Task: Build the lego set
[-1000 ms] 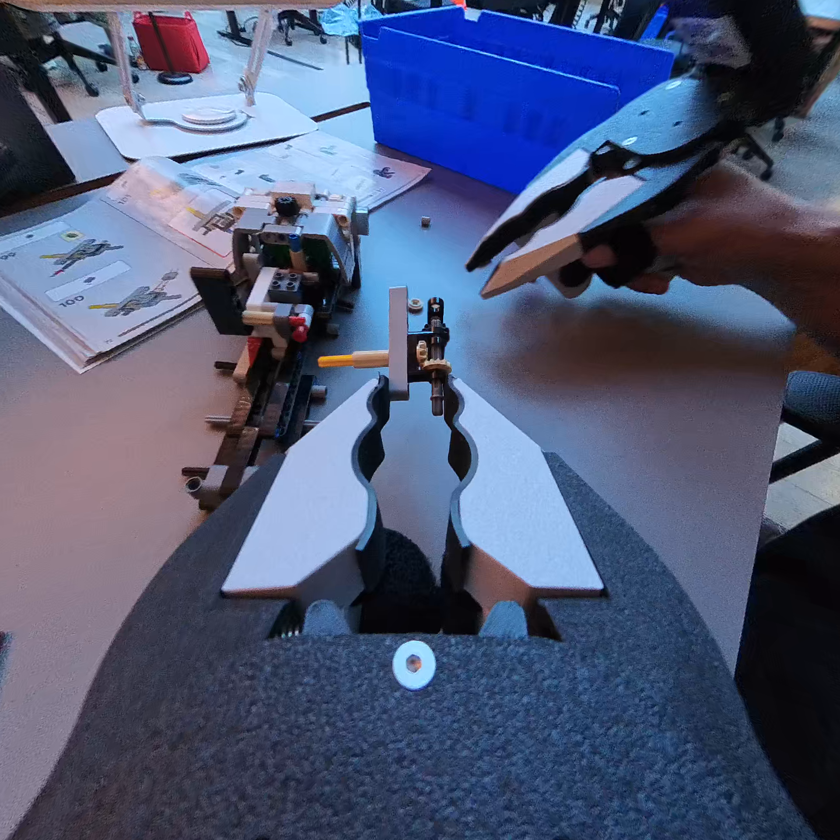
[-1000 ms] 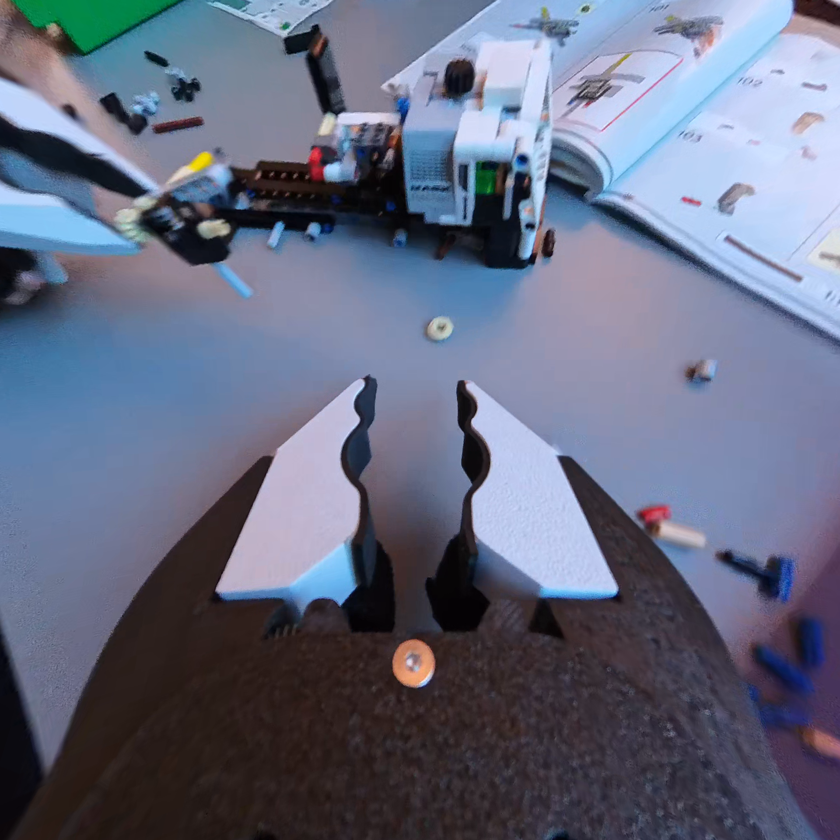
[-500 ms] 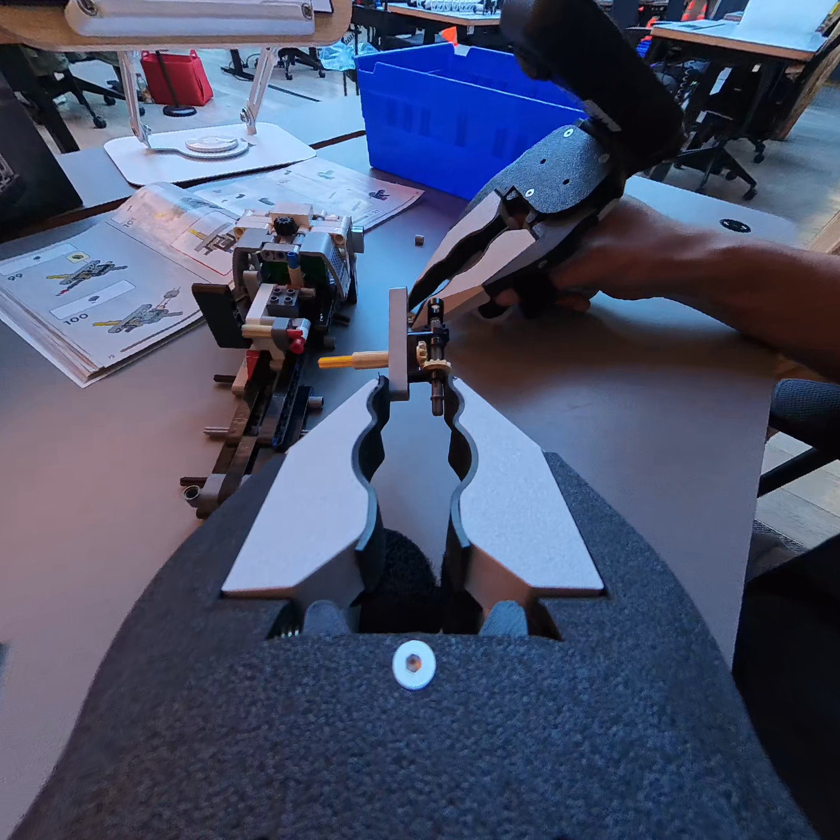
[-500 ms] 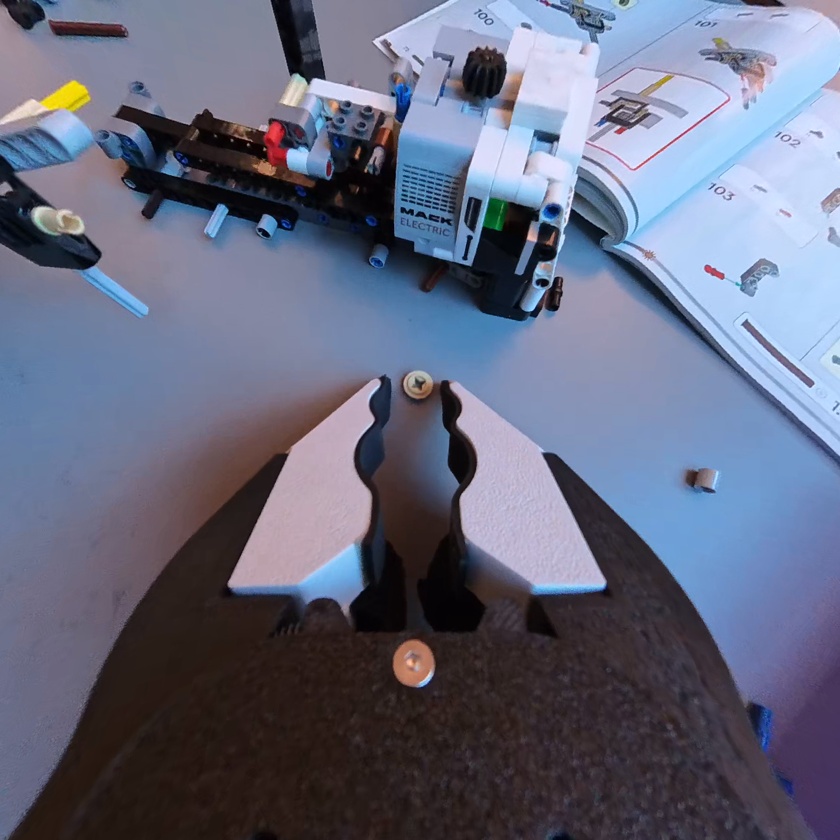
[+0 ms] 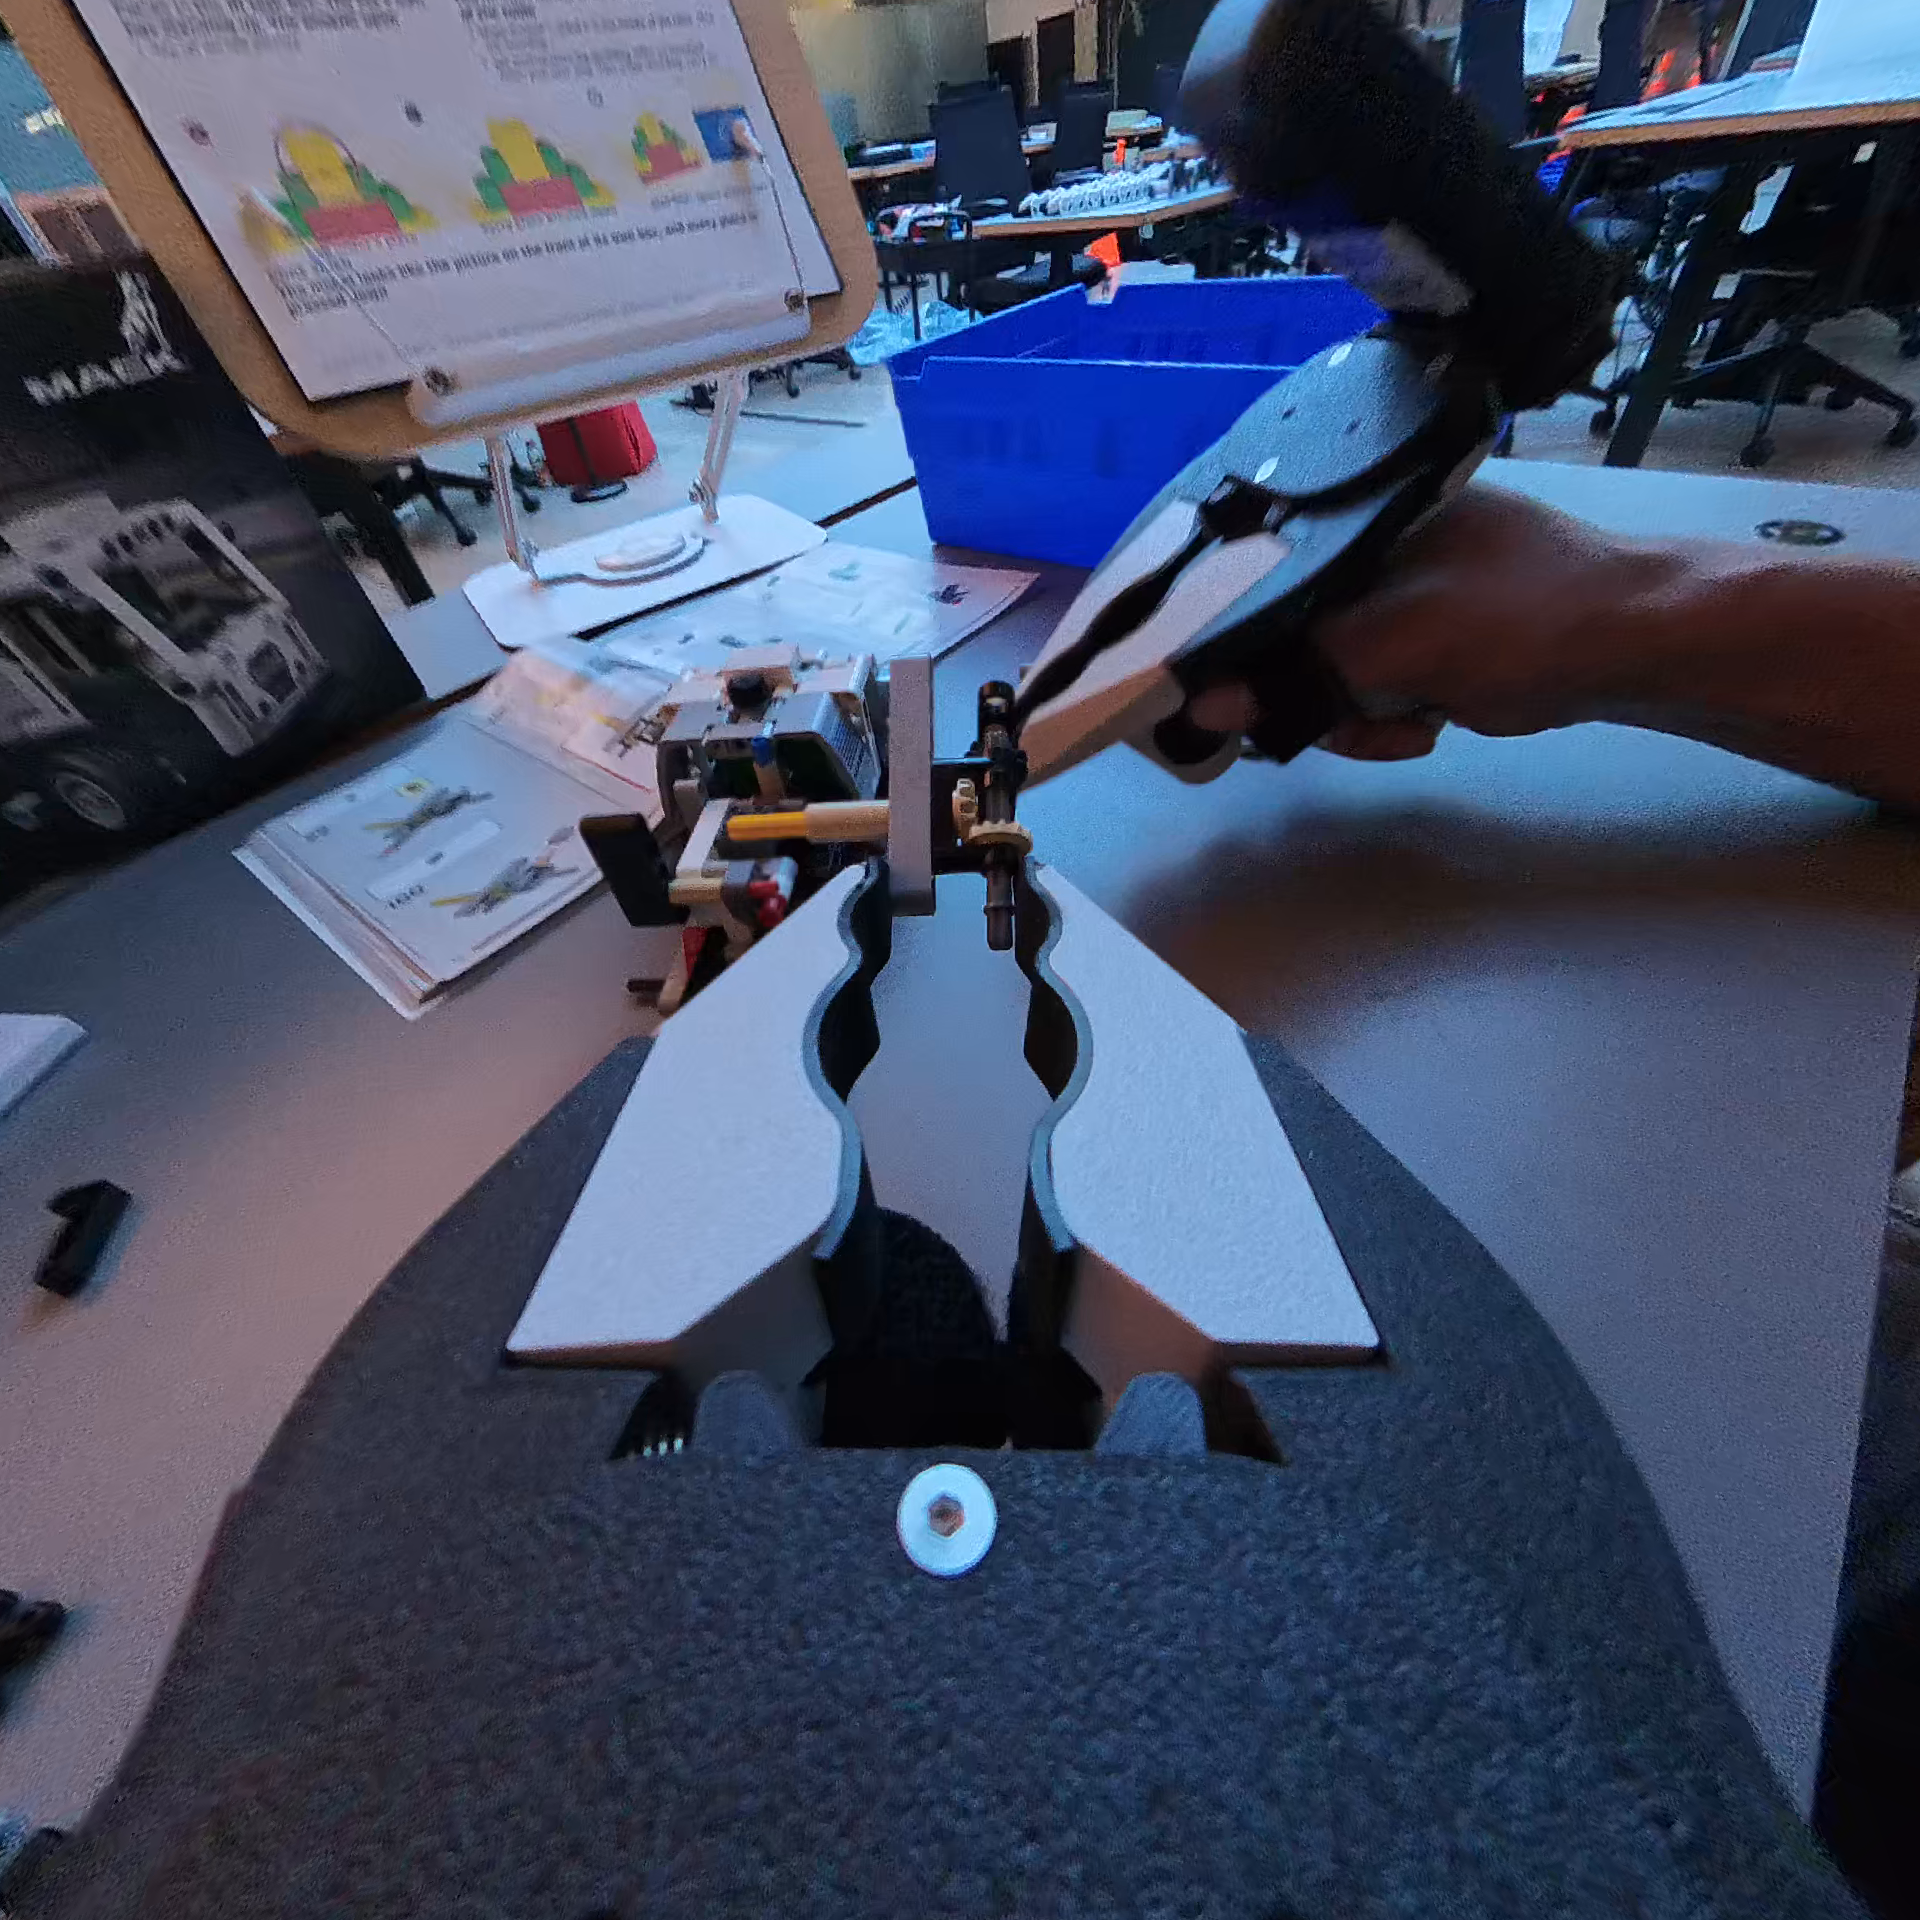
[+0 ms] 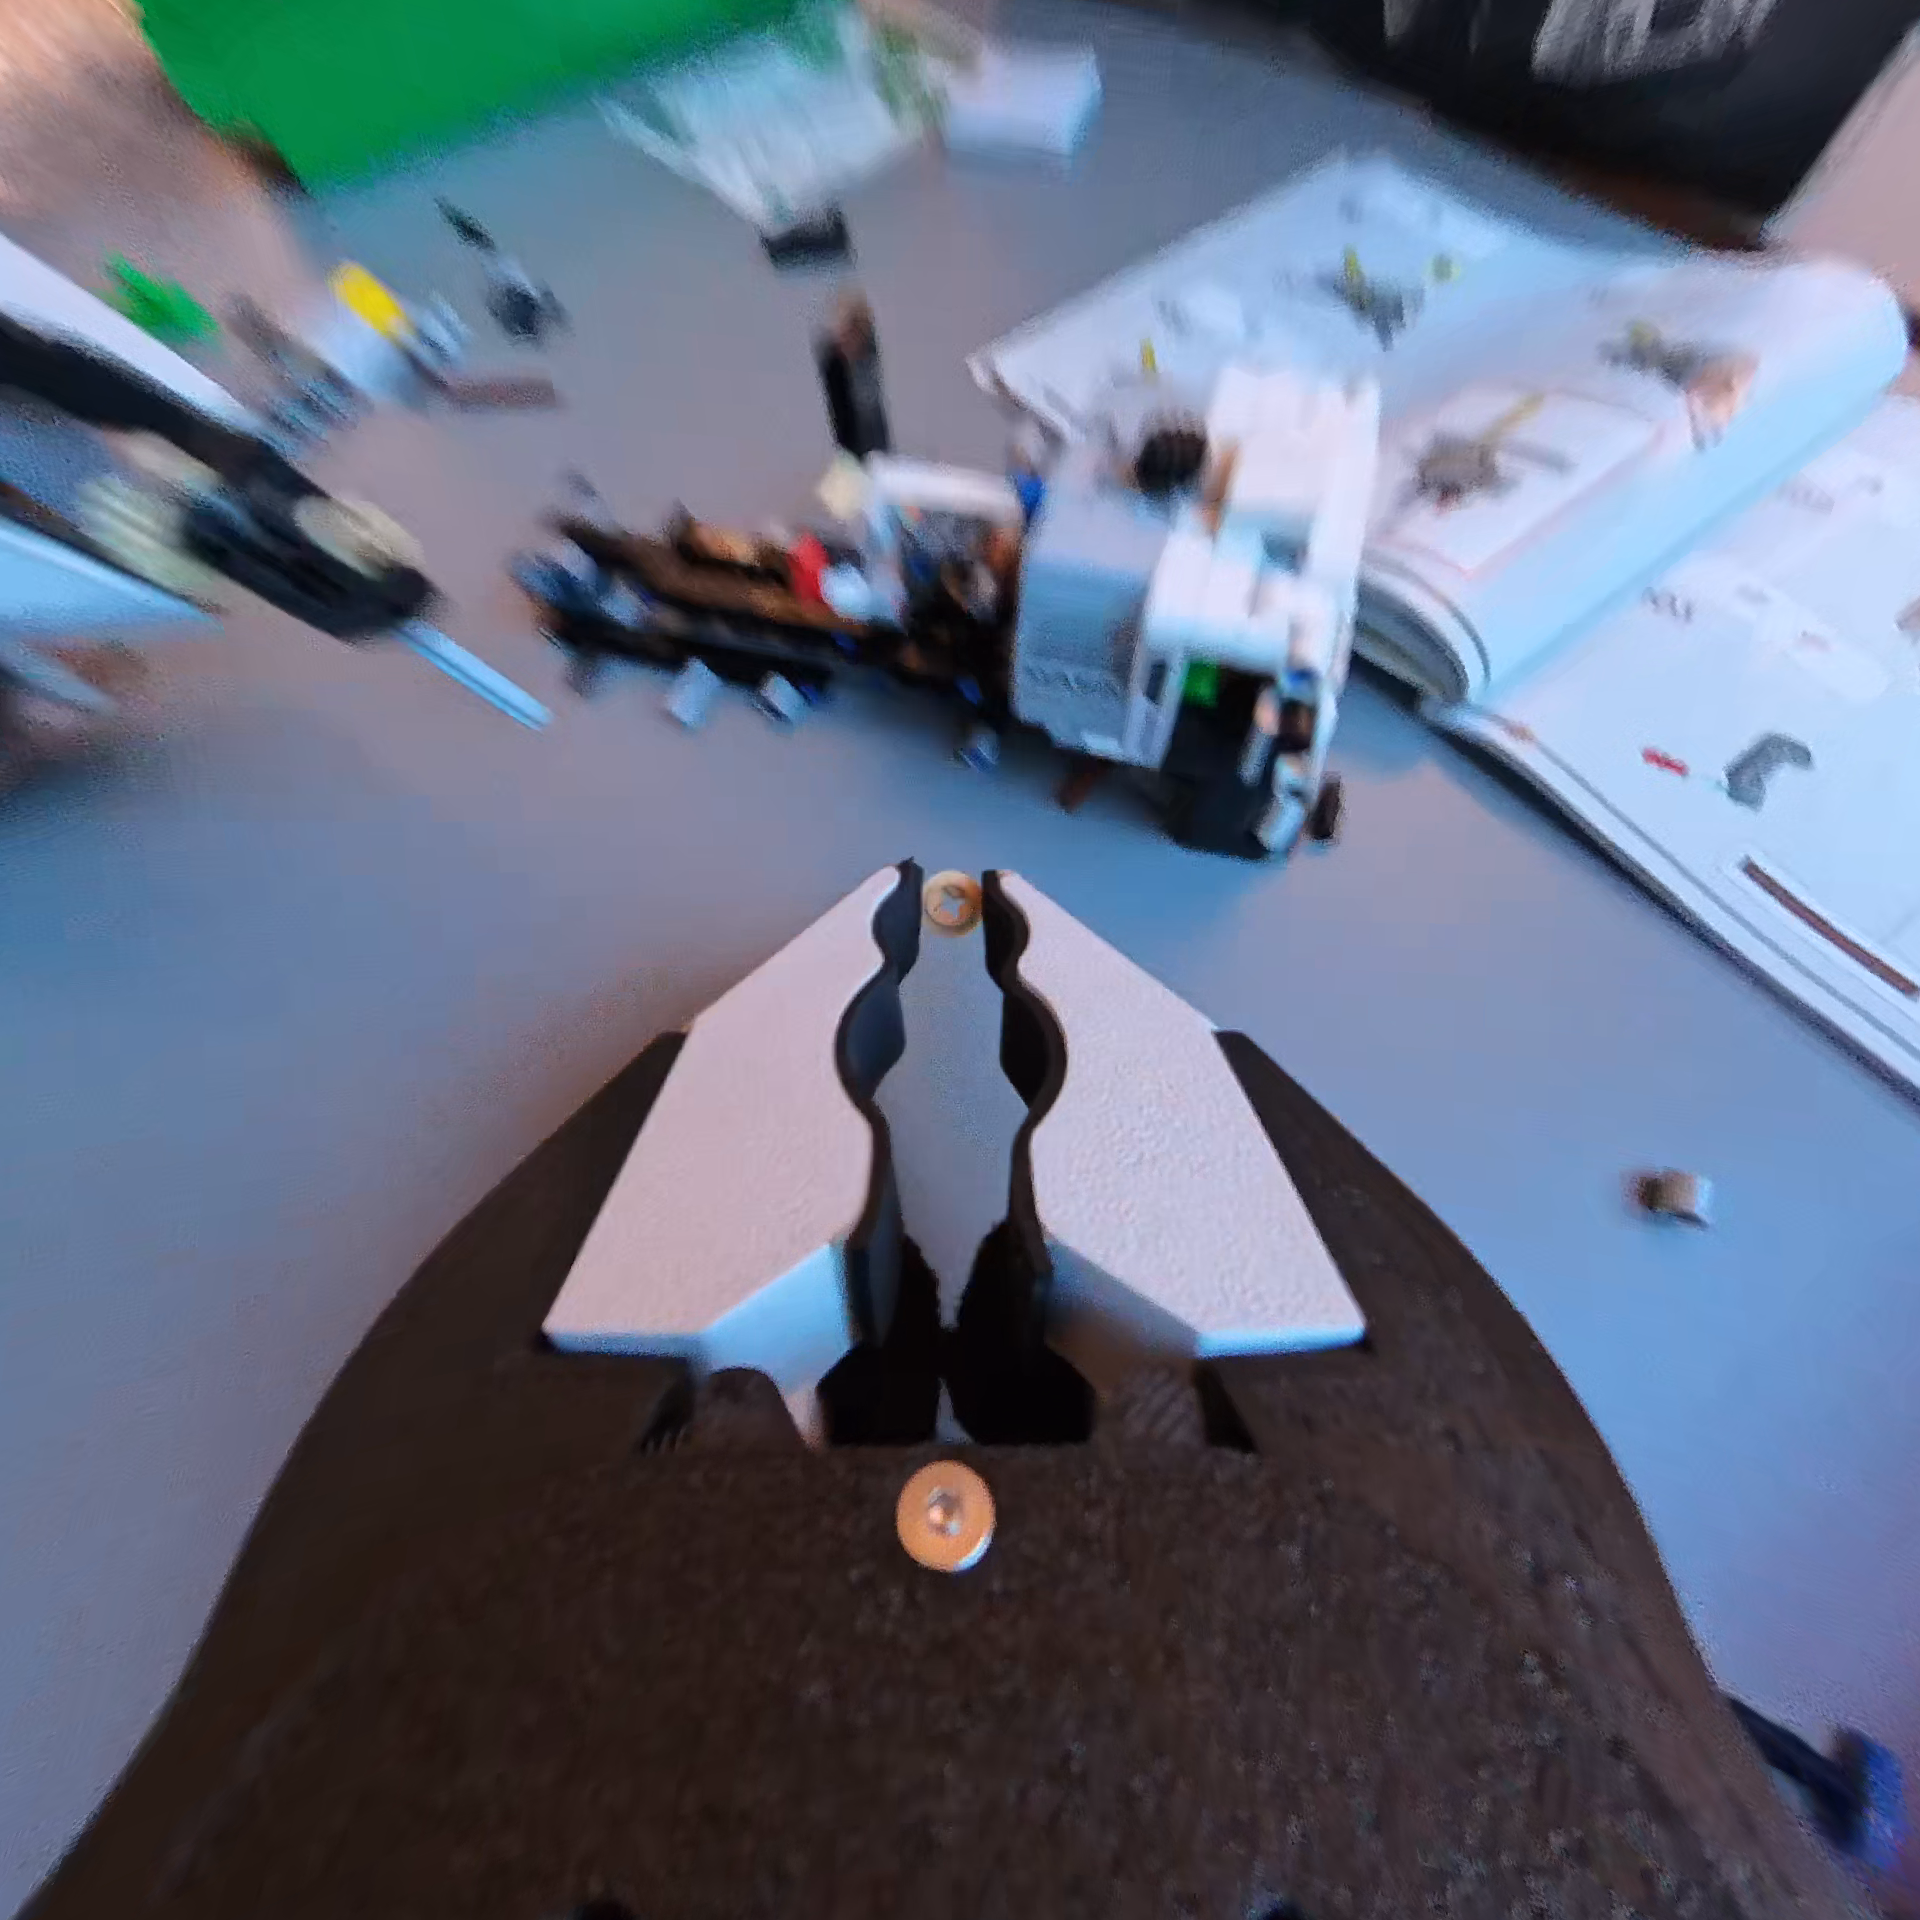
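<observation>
My left gripper [image 5: 951, 899] is shut on a small sub-assembly [image 5: 912, 790]: a grey beam with a yellow and tan axle, a black connector and a tan gear. It holds it above the table. My right gripper [image 6: 952, 881] is shut on a small tan round piece [image 6: 952, 902]. In the left wrist view the right gripper [image 5: 1023, 717] has its tips right beside the black axle at the sub-assembly's top. The partly built white truck [image 6: 1174, 644] stands on the table, also in the left wrist view [image 5: 758, 769]. The right wrist view is blurred.
An open instruction booklet [image 6: 1662, 520] lies beside the truck. A blue bin [image 5: 1091, 416], a sheet on a stand [image 5: 468, 208] and a black box [image 5: 135, 582] stand behind. Loose parts [image 6: 436, 322] lie at far left; a small grey piece [image 6: 1673, 1195] lies at right. Left tips to right tips: about 12 cm.
My right gripper came down on the tan round piece, shut on it and carried it up to the sub-assembly. My left gripper tilted up, keeping its hold.
</observation>
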Motion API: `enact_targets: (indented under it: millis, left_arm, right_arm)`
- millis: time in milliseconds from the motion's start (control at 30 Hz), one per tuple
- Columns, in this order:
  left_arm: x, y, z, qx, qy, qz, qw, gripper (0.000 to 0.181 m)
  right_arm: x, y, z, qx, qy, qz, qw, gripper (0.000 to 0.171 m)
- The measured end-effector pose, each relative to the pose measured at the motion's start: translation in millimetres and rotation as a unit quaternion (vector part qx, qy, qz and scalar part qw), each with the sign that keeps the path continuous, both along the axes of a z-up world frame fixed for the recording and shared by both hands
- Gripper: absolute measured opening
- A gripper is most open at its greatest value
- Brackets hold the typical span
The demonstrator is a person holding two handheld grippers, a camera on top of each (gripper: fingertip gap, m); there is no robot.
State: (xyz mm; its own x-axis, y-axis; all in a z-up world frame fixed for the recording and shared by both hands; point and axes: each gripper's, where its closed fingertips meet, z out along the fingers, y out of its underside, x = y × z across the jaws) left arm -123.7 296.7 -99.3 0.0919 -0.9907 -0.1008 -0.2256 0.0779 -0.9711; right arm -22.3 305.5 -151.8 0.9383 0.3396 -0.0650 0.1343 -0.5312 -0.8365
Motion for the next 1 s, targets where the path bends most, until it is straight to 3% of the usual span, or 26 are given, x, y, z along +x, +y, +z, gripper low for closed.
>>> enact_targets:
  millis: [133, 267, 333, 467, 567, 633, 700, 833, 933, 1000]
  left_arm:
    - [7.3, -26.4, 4.3, -0.014, 0.001, -0.062, 0.998, 0.021]
    - [2.2, -72.9, 49.9, -0.164, -0.022, -0.213, 0.963, 0.021]
    - [-6.0, -91.4, 77.0, -0.192, -0.016, -0.274, 0.942, 0.021]
    - [-18.4, -119.5, 115.8, -0.181, 0.016, -0.350, 0.919, 0.021]
    - [-16.9, -115.5, 138.4, -0.074, 0.008, -0.302, 0.950, 0.021]
    - [-15.3, -107.6, 134.5, 0.028, 0.031, -0.245, 0.969, 0.021]
    - [-16.3, -94.3, 111.0, 0.070, 0.092, -0.199, 0.973, 0.021]
    - [-22.5, -85.6, 39.6, -0.042, 0.173, -0.215, 0.960, 0.021]
    - [-23.6, -84.9, -3.0, -0.092, 0.194, -0.221, 0.951, 0.021]
    - [-23.5, -88.5, -23.6, -0.114, 0.210, -0.227, 0.944, 0.021]
  right_arm:
    - [-52.1, -28.4, 101.0, 0.157, 0.152, 0.105, 0.970, 0.010]
    - [-86.7, -77.9, 166.0, 0.235, 0.189, 0.218, 0.928, 0.010]
    - [-100.1, -99.3, 192.4, 0.260, 0.172, 0.248, 0.917, 0.010]
    - [-118.1, -132.5, 229.2, 0.285, 0.127, 0.270, 0.911, 0.010]
    - [-115.5, -143.3, 243.2, 0.286, 0.081, 0.232, 0.926, 0.010]
    - [-106.0, -146.0, 242.3, 0.277, 0.050, 0.188, 0.941, 0.010]
    - [-94.5, -142.9, 214.5, 0.226, 0.025, 0.150, 0.962, 0.010]
    - [-85.6, -145.5, 94.5, 0.039, 0.015, 0.143, 0.989, 0.011]
    - [-93.4, -148.5, 40.8, -0.010, 0.020, 0.145, 0.989, 0.011]
    - [-99.8, -152.1, 24.1, -0.022, 0.013, 0.148, 0.989, 0.011]
